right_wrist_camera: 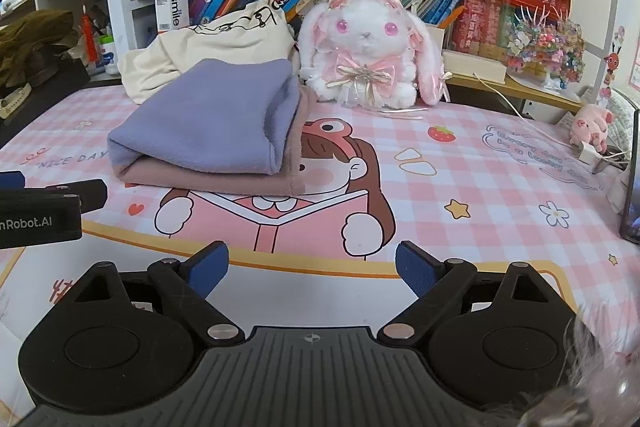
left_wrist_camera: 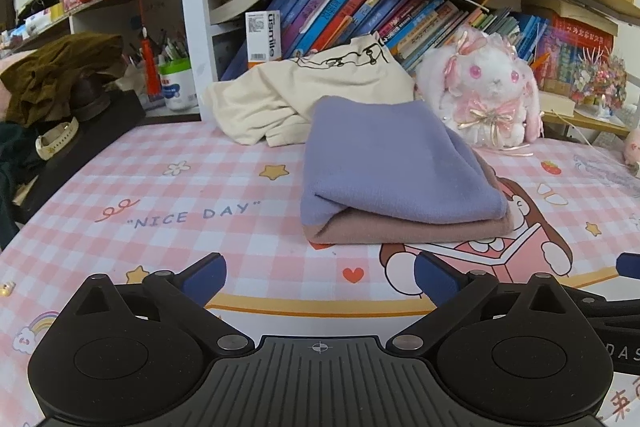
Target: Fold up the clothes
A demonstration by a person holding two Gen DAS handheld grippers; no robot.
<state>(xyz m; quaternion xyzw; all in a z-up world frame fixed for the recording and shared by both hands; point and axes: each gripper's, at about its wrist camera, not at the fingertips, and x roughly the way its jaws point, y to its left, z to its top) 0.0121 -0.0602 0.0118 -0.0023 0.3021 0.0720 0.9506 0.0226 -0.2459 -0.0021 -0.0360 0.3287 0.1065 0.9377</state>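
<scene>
Clothes: folded purple cloth (left_wrist_camera: pixel 400 159) lies on a folded pink cloth (left_wrist_camera: pixel 408 229), mid tabletop (left_wrist_camera: pixel 180 195).
Cream shirt (left_wrist_camera: pixel 304 95): crumpled behind them, beside the bunny toy (left_wrist_camera: pixel 488 95) (looks not folded yet).
Feel: soft, light, floppy, I think.
Where to hold: a loose edge or corner.
Left gripper (left_wrist_camera: pixel 320 277): jaws spread, holding nothing.
Right gripper (right_wrist_camera: pixel 312 267): jaws spread, holding nothing.
</scene>
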